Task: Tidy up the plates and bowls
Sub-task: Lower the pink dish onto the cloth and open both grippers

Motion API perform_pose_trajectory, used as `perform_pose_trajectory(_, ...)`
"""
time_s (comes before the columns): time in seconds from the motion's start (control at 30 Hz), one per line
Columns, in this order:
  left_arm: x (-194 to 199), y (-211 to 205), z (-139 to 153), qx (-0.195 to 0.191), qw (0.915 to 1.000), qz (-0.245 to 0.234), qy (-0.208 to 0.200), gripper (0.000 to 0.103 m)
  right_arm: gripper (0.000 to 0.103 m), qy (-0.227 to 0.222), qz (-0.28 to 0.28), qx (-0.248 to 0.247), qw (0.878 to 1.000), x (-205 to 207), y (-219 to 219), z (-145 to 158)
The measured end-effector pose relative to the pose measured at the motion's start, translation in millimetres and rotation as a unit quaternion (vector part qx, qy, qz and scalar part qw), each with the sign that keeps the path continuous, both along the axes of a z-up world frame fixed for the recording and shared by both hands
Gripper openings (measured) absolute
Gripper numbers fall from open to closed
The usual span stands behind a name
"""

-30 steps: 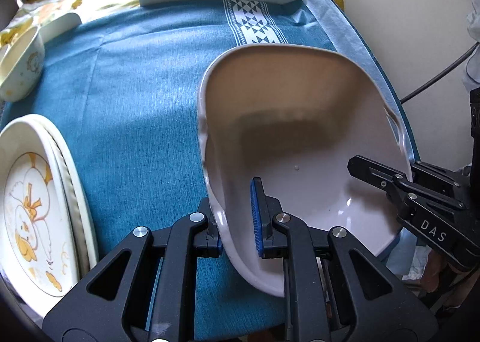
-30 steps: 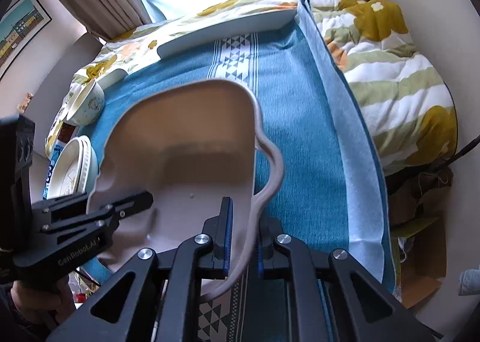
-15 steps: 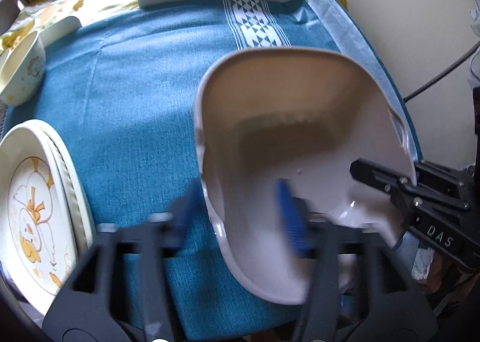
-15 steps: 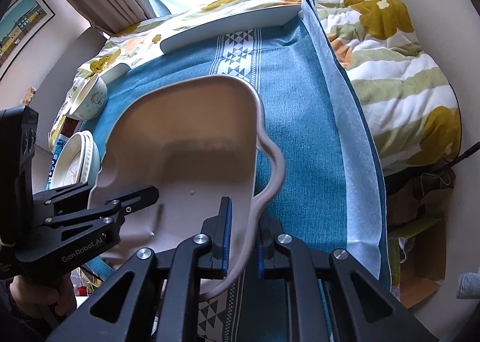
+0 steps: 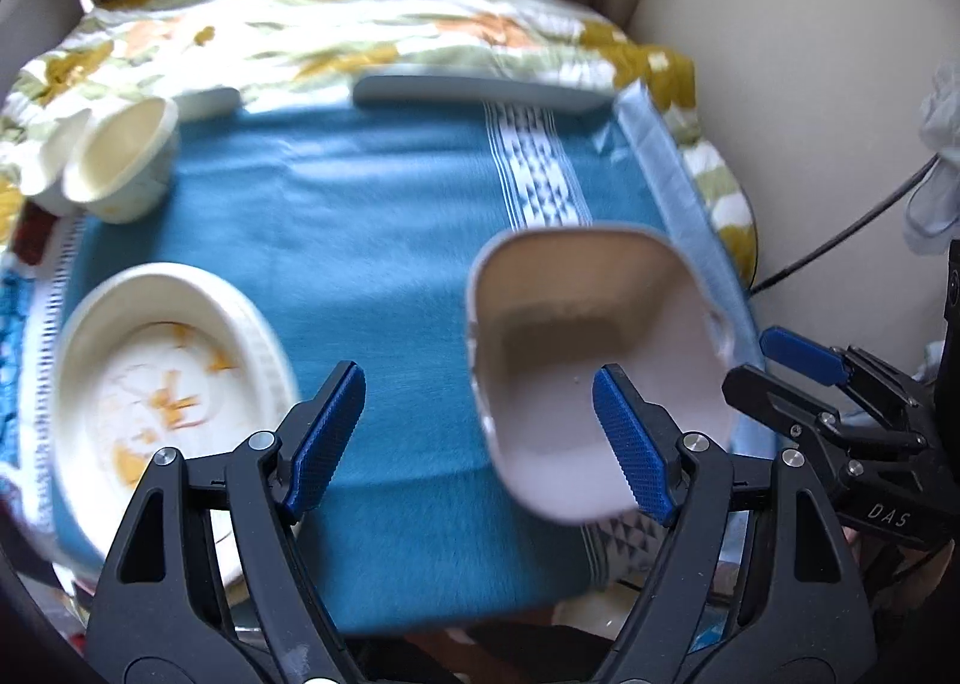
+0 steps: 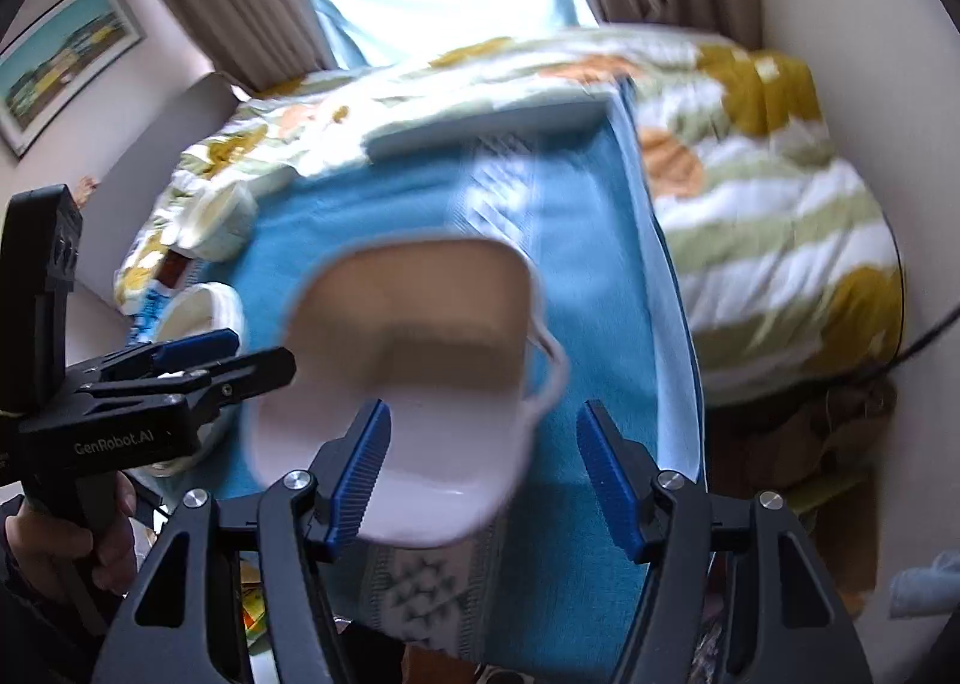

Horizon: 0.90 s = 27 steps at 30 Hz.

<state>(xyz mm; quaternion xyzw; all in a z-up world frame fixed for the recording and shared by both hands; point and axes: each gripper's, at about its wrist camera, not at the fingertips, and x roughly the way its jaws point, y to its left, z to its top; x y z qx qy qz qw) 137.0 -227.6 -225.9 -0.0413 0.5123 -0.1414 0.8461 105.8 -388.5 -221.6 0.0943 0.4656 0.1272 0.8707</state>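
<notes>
A pale pink dish with side handles (image 5: 594, 336) lies on the blue cloth (image 5: 372, 264), its near end over the table's front edge; it also shows in the right wrist view (image 6: 420, 360). My left gripper (image 5: 480, 432) is open, its right finger over the dish's left side. My right gripper (image 6: 486, 468) is open, straddling the dish's right rim. A cream plate with a yellow print (image 5: 162, 384) lies at the left. Two cream bowls (image 5: 120, 162) lie tipped at the far left.
A long pale blue platter (image 5: 480, 90) lies at the cloth's far edge, against a flowered quilt (image 6: 768, 204). A wall and a black cable (image 5: 840, 240) are on the right. The view is motion-blurred.
Both grippers have let go of the pink dish and opened wide. Both have pulled back and up, so the dish looks smaller and more of the table shows.
</notes>
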Motion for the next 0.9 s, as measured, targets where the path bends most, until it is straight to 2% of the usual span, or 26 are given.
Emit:
perform_pose_trajectory(0.03,-3,6,10,-0.003,1.0000,0.005,-0.006,0.077,0.062,-0.013,0.010,-0.001,1.000,0,7,14)
perform_pose_trajectory(0.07,-7,15,24,-0.005,0.9998,0.014,-0.015,0.078,0.074,-0.023,0.019,-0.004,1.000,0,14,25)
perform_pose_trajectory(0.1,-11,25,38,-0.005,0.9993,0.025,-0.026,0.081,0.091,-0.036,0.030,-0.008,0.999,0,23,38)
perform_pose_trajectory(0.13,-14,33,50,-0.003,0.9987,0.034,-0.038,0.090,0.095,-0.051,0.041,-0.008,0.998,1,32,50)
perform_pose_trajectory(0.2,-19,54,74,0.002,0.9964,0.054,-0.065,0.103,0.098,-0.077,0.055,0.000,0.996,3,47,70)
perform_pose_trajectory(0.33,-18,103,108,0.006,0.9908,0.092,-0.099,0.103,0.102,-0.121,0.078,0.026,0.989,14,81,96)
perform_pose_trajectory(0.43,-8,148,122,0.002,0.9878,0.109,-0.111,0.103,0.102,-0.136,0.099,0.015,0.986,30,117,112)
perform_pose_trajectory(0.57,23,212,121,-0.021,0.9873,0.125,-0.095,0.103,0.102,-0.135,0.125,0.008,0.983,62,166,125)
perform_pose_trajectory(0.67,49,255,109,-0.046,0.9878,0.131,-0.070,0.103,0.102,-0.111,0.102,-0.016,0.988,94,198,124)
perform_pose_trajectory(0.73,69,282,95,-0.058,0.9882,0.132,-0.052,0.103,0.102,-0.092,0.087,-0.041,0.991,118,217,114)
perform_pose_trajectory(0.77,78,291,87,-0.064,0.9882,0.133,-0.044,0.103,0.102,-0.079,0.084,-0.037,0.993,132,228,106)
perform_pose_trajectory(0.9,116,325,45,-0.107,0.9853,0.133,0.002,0.102,0.102,-0.007,0.065,0.012,0.998,177,248,67)
